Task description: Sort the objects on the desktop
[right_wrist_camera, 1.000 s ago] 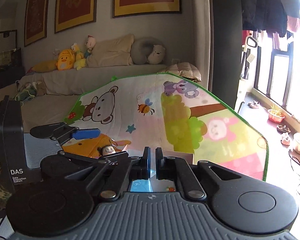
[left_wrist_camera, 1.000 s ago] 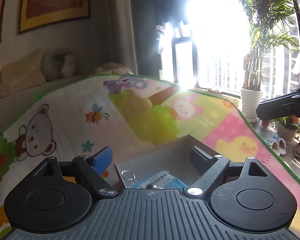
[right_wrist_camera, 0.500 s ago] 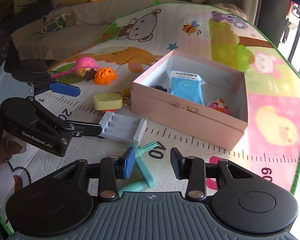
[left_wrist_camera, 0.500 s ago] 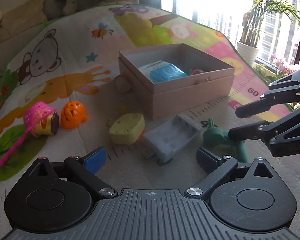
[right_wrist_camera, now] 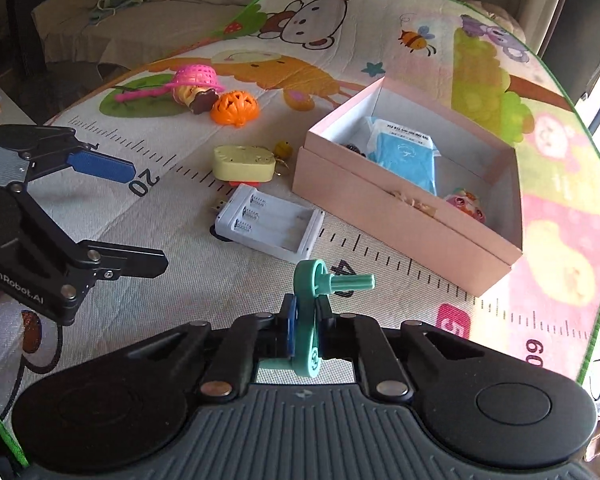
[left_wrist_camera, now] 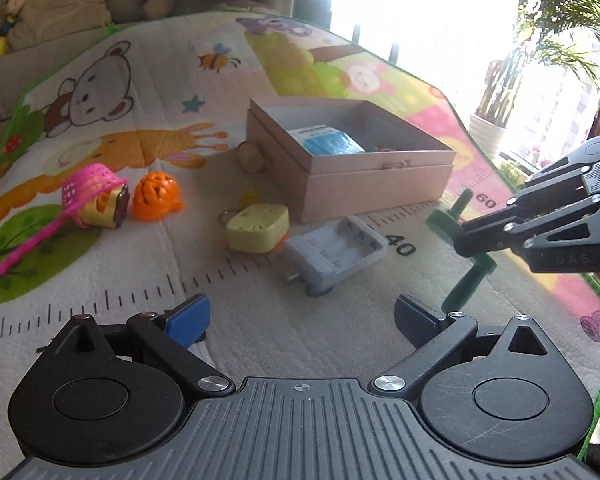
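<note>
My right gripper is shut on a green plastic crank toy, held just above the mat; in the left wrist view the toy hangs from the right gripper. My left gripper is open and empty, low over the mat; it shows in the right wrist view. An open pink box holds a blue packet and a small pink toy. A white battery holder, a yellow case, an orange ball and a pink-hatted doll lie on the mat.
A cartoon play mat with a printed ruler covers the surface. A sofa with plush toys is behind it. A bright window and potted plant are at the right. A small tan object lies by the box's left corner.
Both grippers tipped down from the room toward the mat. My right gripper opened, then closed on the green crank toy and raised it. My left gripper stayed open.
</note>
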Available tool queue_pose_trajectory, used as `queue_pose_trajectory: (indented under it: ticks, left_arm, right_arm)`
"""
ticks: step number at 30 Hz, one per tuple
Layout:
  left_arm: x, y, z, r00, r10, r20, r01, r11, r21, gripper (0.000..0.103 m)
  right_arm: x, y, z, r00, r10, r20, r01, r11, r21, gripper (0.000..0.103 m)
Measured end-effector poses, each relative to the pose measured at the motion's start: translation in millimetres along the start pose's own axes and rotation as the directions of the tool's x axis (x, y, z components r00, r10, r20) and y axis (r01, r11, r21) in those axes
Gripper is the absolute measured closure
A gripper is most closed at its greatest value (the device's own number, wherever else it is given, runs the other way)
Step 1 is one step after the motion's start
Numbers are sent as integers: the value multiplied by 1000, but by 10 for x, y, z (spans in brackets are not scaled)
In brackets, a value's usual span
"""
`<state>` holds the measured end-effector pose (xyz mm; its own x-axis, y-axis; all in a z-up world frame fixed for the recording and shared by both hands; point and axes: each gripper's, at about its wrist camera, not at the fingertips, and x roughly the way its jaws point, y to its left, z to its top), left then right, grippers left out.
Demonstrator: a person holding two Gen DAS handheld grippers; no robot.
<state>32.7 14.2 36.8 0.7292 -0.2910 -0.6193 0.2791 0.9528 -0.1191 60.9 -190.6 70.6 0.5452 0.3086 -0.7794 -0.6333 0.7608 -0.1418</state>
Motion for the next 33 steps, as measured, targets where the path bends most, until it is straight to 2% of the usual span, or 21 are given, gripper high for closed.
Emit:
queue_pose_trajectory:
  ticks: [3,6,9,14,18,22,23,25,26,27,31,33]
  left_arm:
    - [4,43,-1,1000,-4,8,4,1000,-18,2]
    - [52,86,1,1000,-9,-2,8,999,-40,2]
    - [73,119,-3,1000,-7,-4,7,998,-57,2]
    - [80,204,-19,1000,4,-11,-5,997,-83,2]
    - [91,303,-47,1000,20,-23,-23,994,-105,1]
    - [136,396,-69,999,33,-40,-37,991,-129,1]
    - [144,407,-71,999,35,-40,-40,990,-132,1]
    - [152,405,-70,998,40,-41,-45,990,-130,1]
    - [154,398,-68,998,48,-40,-52,990,-127,1]
    - [151,394,-65,997,60,-38,-64,990,-124,1]
    - [127,424,-48,993,112,-34,-115,985,-132,1]
    - [114,460,-35,989,141,-38,-145,978,-151,1]
  right_arm:
    - [-254,-161,157,997,-45,66,42,998,45,101]
    - [-380,-405,423,979,-137,150,126,989,82,101]
    - [-268,-717,797,962,-194,194,171,977,127,101]
    - [195,-1161,1281,953,-233,191,188,956,227,99]
    - [410,-1286,1336,935,-306,181,249,927,280,98]
    - [306,-1122,1097,942,-272,197,216,940,265,94]
    - [262,-1052,1021,946,-252,206,197,948,252,87]
    - [140,-828,811,953,-191,237,143,968,207,64]
    - [110,-731,722,955,-166,248,122,975,185,43]
    - [88,-591,621,958,-136,253,98,983,157,31]
    - [165,-56,309,978,8,206,-15,999,36,24]
    - [276,183,220,979,37,202,-37,999,-4,15]
